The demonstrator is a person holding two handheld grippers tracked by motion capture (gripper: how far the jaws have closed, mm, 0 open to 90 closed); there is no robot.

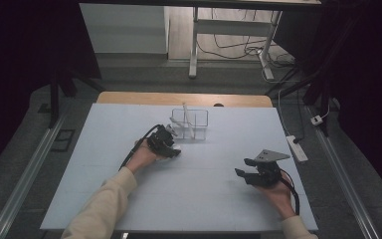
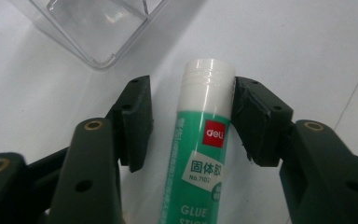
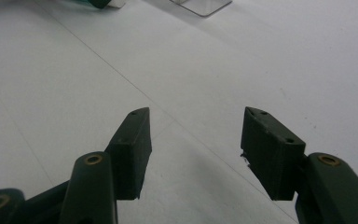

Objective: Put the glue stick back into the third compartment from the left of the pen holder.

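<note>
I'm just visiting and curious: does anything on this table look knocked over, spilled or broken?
Nothing spilled or visibly damaged. The glue stick lies flat on the table between the left gripper's jaws, a gap beside one jaw. The clear organizer stands upright with a white stick leaning inside.

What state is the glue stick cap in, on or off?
On. In the left gripper view the white cap sits seated on the green glue stick, which lies on the table between the left tongs.
</note>
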